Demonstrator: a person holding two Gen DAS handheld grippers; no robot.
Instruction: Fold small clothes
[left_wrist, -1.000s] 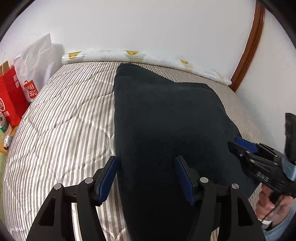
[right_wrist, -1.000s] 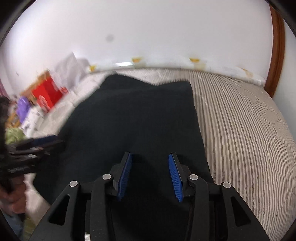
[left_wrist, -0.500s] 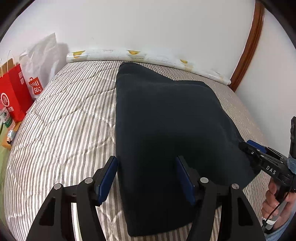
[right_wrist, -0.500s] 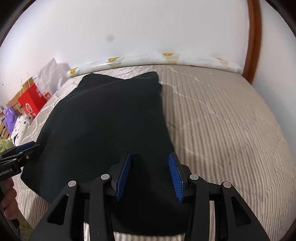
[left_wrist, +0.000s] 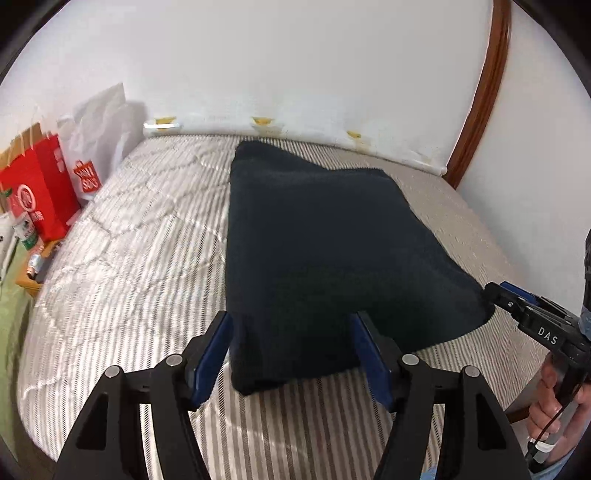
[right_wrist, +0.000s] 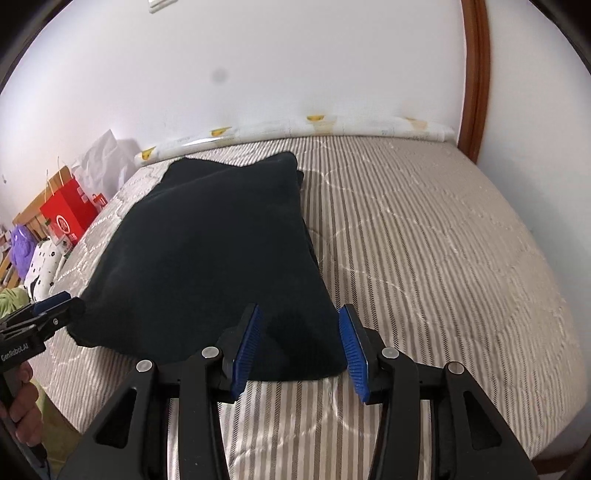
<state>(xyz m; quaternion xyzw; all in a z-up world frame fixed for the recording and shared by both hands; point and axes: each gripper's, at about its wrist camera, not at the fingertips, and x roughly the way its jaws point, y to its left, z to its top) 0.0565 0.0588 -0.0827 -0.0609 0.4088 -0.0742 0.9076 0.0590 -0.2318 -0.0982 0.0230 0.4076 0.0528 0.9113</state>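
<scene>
Both grippers, left gripper (left_wrist: 293, 352) and right gripper (right_wrist: 301, 345), gape wide, holding nothing; the folded dark garment (left_wrist: 325, 236) at twelve o'clock could unfold if snagged.

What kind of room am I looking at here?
Most likely a bedroom: a striped quilted mattress fills the view, a dark folded garment lies on it, and shopping bags stand beside it.
</scene>
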